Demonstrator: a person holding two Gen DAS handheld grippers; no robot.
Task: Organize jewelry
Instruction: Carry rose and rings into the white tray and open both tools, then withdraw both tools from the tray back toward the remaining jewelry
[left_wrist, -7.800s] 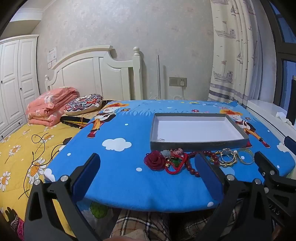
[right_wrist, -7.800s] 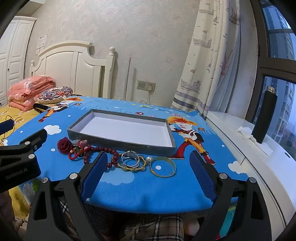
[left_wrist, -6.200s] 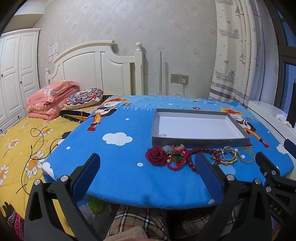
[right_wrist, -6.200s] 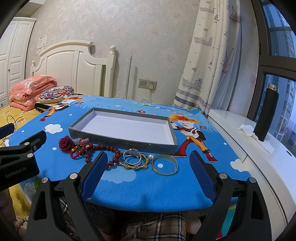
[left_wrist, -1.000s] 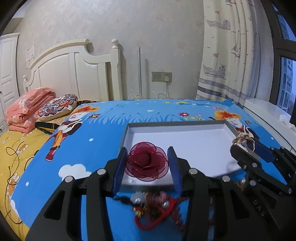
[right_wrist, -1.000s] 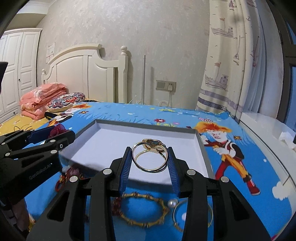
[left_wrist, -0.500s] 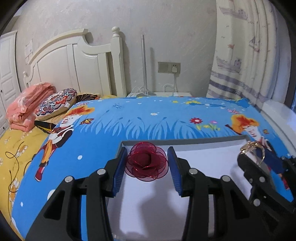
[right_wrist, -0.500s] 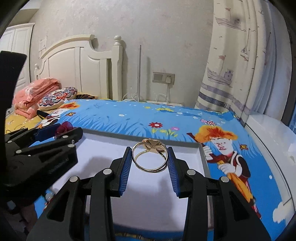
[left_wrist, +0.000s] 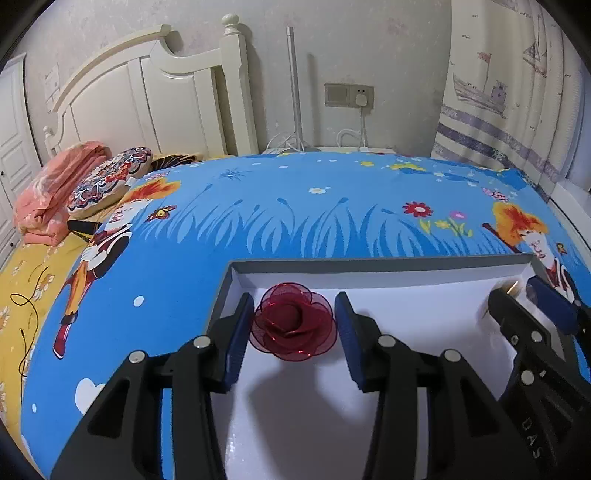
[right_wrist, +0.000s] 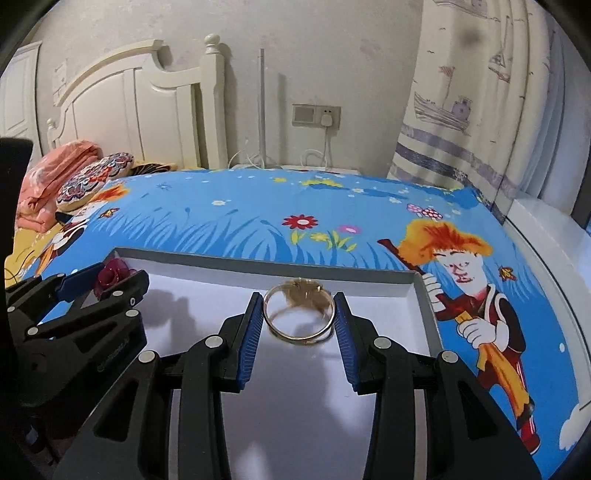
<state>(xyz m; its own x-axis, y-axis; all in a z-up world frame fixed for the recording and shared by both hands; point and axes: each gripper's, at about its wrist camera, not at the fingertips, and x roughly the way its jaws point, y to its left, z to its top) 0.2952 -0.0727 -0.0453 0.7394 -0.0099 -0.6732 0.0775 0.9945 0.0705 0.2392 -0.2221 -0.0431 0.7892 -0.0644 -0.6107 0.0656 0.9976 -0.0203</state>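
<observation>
Right hand-held gripper (right_wrist: 298, 318) has just been opening around the gold bangle (right_wrist: 300, 316); left hand-held gripper (left_wrist: 294, 320) stands loosely apart around the red flower (left_wrist: 293, 321) (both over the tray (left_wrist: 376, 264)). An early release may let the bangle roll.

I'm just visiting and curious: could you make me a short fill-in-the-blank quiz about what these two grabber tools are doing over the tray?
1. Between the left gripper pads sits a dark red fabric ____.
2. The right gripper has a ____-coloured bangle between its pads.
3. Both grippers are over the white floor of a shallow grey ____.
4. The tray rests on a cartoon-printed cloth that is mainly ____.

Missing words: rose; gold; tray; blue
</observation>
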